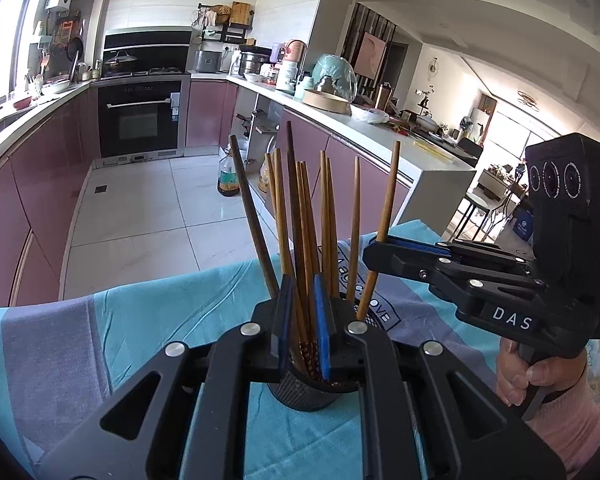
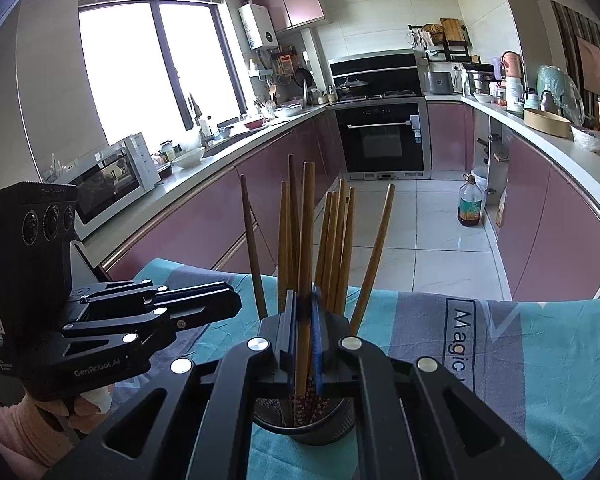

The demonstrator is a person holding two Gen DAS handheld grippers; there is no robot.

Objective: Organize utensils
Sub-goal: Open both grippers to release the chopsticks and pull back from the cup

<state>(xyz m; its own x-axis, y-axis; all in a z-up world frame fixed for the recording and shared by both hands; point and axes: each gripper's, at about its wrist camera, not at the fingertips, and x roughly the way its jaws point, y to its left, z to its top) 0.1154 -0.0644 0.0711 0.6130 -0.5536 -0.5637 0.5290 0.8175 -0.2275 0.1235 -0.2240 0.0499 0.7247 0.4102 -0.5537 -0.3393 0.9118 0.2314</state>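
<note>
While both wrists tilt toward the mesh holder (image 2: pixel 304 420), the right gripper (image 2: pixel 305 344) is clamped on one chopstick (image 2: pixel 306 240), its tip down in the cup. The left gripper (image 1: pixel 305 320) has its pads slightly apart around a few chopsticks (image 1: pixel 300 216); whether they press is hard to tell. Chopsticks are light, stiff and smooth: grip at mid-shaft, square to the pads. The holder stands on the blue towel (image 2: pixel 548 344), with the kitchen floor (image 2: pixel 444 216) beyond.
</note>
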